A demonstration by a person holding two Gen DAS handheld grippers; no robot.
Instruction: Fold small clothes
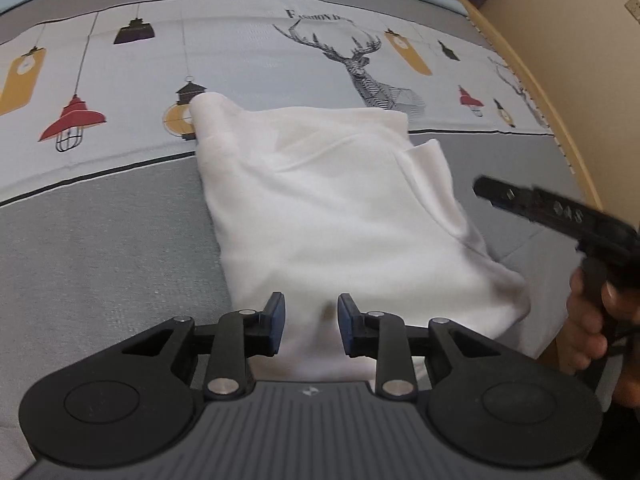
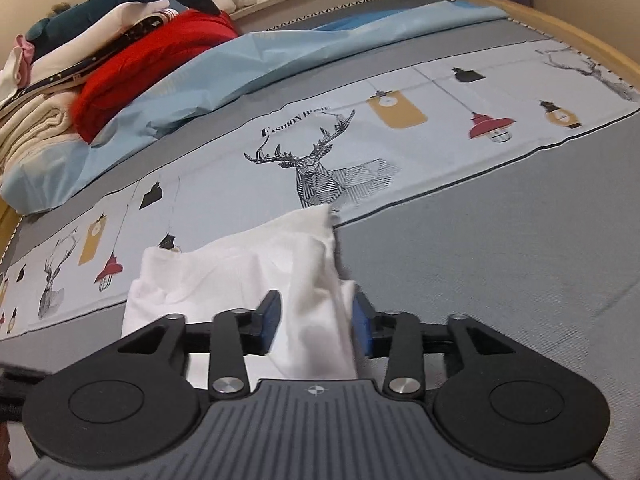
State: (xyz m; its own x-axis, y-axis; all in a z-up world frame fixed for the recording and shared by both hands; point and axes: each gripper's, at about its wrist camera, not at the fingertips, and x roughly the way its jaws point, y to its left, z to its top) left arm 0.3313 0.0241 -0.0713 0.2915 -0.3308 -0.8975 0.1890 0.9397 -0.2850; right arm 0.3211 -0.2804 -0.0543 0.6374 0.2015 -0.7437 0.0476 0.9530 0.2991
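Note:
A white garment (image 1: 340, 200) lies partly folded on the bed cover, with a loose flap at its right side. My left gripper (image 1: 311, 320) hovers over the garment's near edge. Its blue pads (image 1: 276, 320) stand apart, and the cloth lies below them, not pinched. My right gripper (image 2: 316, 320) is open over the garment's (image 2: 248, 272) right edge. A ridge of white cloth rises between its pads (image 2: 362, 328) without being squeezed. In the left wrist view a hand (image 1: 592, 320) holds the right gripper's black body (image 1: 560, 216) beside the garment.
The bed cover (image 2: 500, 240) is grey with a pale band printed with deer and lamps. A light blue sheet (image 2: 224, 80) and a pile of clothes with a red one (image 2: 132, 64) lie at the far left. The wooden bed frame (image 1: 532, 60) runs along the right.

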